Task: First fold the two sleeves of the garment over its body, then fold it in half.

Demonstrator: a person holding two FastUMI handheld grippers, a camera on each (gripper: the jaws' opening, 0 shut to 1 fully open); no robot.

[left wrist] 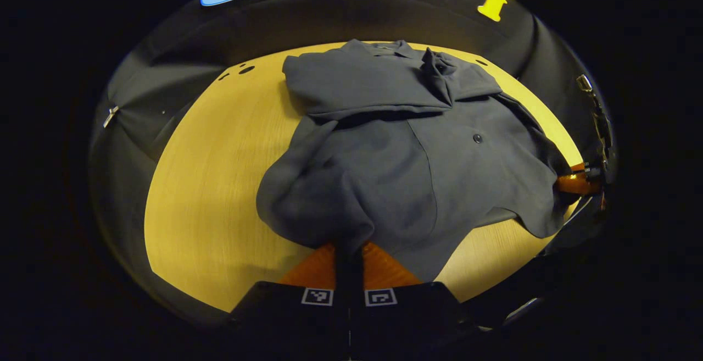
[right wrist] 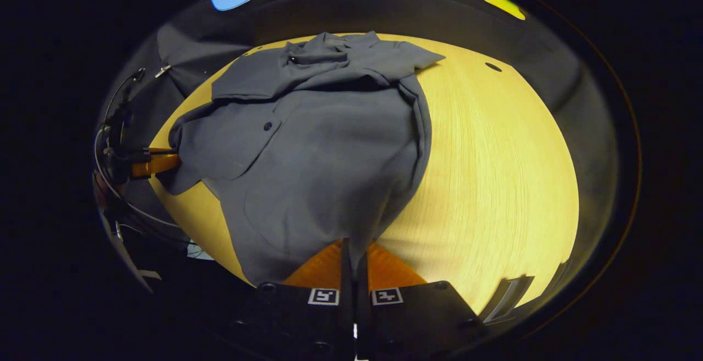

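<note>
- No readable word, brand or number stands on anything here.
- Left gripper (left wrist: pixel 349 256): two small square black-and-white coded markers (left wrist: pixel 317 296) on its body just behind the fingers; these are patterns, not text.
- Right gripper (right wrist: pixel 351 259): two coded markers of the same kind (right wrist: pixel 323 296) in the same place.
- Garment (left wrist: pixel 406 152): plain grey cloth, no print or tag legible on it.

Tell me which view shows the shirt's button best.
The right gripper view: the button sits sharp and near on the shirt. The left gripper view shows the same button too, equally unobstructed, just farther off to the side.
</note>
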